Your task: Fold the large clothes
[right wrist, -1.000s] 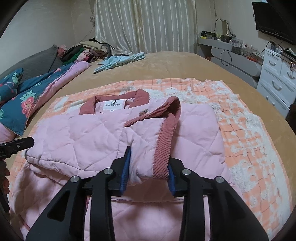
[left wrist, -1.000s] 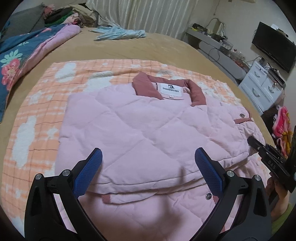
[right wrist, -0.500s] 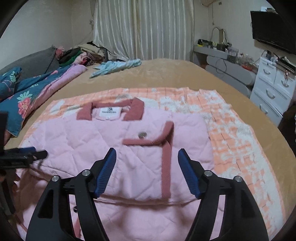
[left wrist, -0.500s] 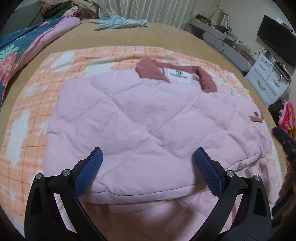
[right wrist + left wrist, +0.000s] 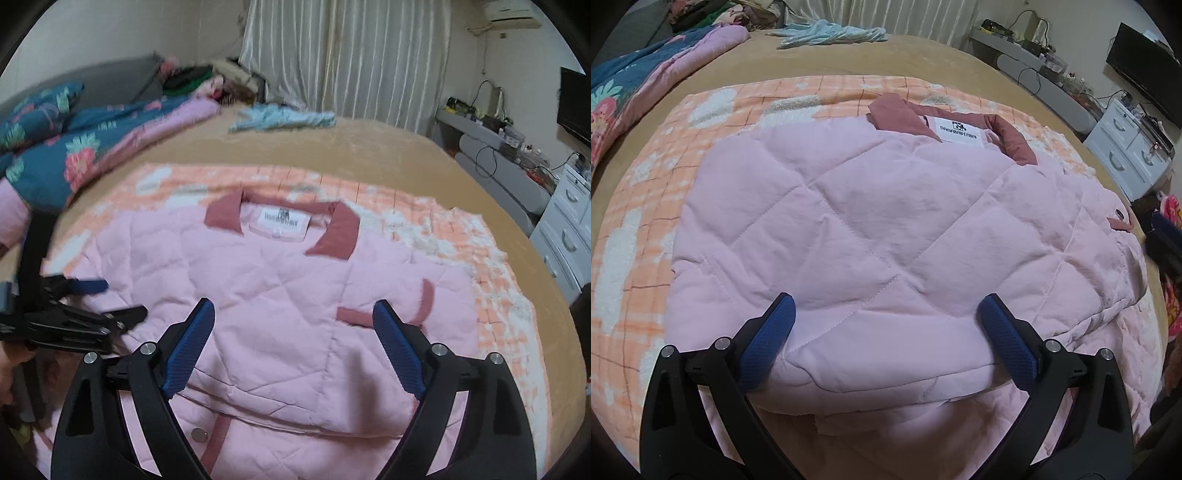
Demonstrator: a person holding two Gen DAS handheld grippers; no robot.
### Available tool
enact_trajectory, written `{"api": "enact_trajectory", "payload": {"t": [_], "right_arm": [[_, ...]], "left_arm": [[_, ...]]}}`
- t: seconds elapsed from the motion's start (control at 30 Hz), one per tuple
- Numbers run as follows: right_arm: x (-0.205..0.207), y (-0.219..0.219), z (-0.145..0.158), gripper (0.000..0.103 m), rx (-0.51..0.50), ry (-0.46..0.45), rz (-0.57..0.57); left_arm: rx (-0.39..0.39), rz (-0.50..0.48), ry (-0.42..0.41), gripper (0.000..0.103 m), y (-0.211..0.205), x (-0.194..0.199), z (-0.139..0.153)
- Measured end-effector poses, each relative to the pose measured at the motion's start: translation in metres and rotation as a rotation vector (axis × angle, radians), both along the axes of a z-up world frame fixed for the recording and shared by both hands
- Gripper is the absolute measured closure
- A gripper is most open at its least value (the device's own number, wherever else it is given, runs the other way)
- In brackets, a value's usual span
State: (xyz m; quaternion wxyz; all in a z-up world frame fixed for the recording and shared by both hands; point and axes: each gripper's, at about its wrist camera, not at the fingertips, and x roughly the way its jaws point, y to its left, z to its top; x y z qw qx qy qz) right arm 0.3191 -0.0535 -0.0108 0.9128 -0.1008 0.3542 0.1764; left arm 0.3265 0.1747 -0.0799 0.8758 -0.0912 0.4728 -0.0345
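Observation:
A pink quilted jacket (image 5: 857, 229) with a dusty-red collar and white label lies on an orange checked blanket (image 5: 646, 206), both sleeves folded in over its body. It also shows in the right wrist view (image 5: 295, 295), with a red cuff (image 5: 424, 299) lying flat at its right. My left gripper (image 5: 886, 321) is open and empty, low over the jacket's near folded edge. My right gripper (image 5: 293, 325) is open and empty above the jacket's front. The left gripper also shows at the left edge of the right wrist view (image 5: 92, 302).
The blanket lies on a tan bed (image 5: 388, 147). A blue floral quilt (image 5: 74, 147) and piled clothes lie at the far left, a light-blue garment (image 5: 280, 116) at the back. White drawers (image 5: 565, 236), a TV and a cluttered desk stand to the right.
My right gripper opened and let go of the sleeve with the red cuff, which now lies flat on the jacket. It then lifted and pulled back. My left gripper moved lower and closer over the jacket.

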Motion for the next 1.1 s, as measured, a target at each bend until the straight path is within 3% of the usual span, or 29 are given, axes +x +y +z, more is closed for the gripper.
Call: {"api": "enact_trajectory", "payload": {"t": [0.17,0.33,0.53,0.7,1.1], "right_arm": [[0.021,0.013,-0.041,0.015,-0.054,0.148,0.009],[0.031,0.013,-0.068,0.009,-0.028,0.205,-0.011],[0.034,0.017,-0.083,0.005,-0.045,0.199,-0.020],[0.034,0.013,-0.083,0.004,-0.033,0.197,-0.021],[0.024,0.009,-0.081,0.005,-0.021,0.197,-0.055]], "left_arm": [[-0.006,0.003,-0.011,0.008,0.001,0.000,-0.001],[0.005,0.003,-0.020,0.008,-0.001,-0.002,-0.002],[-0.001,0.013,-0.026,0.009,-0.001,-0.010,0.005],[-0.042,0.047,-0.029,0.009,0.007,-0.022,0.018],[-0.039,0.065,-0.043,0.009,0.010,-0.051,0.038]]}}
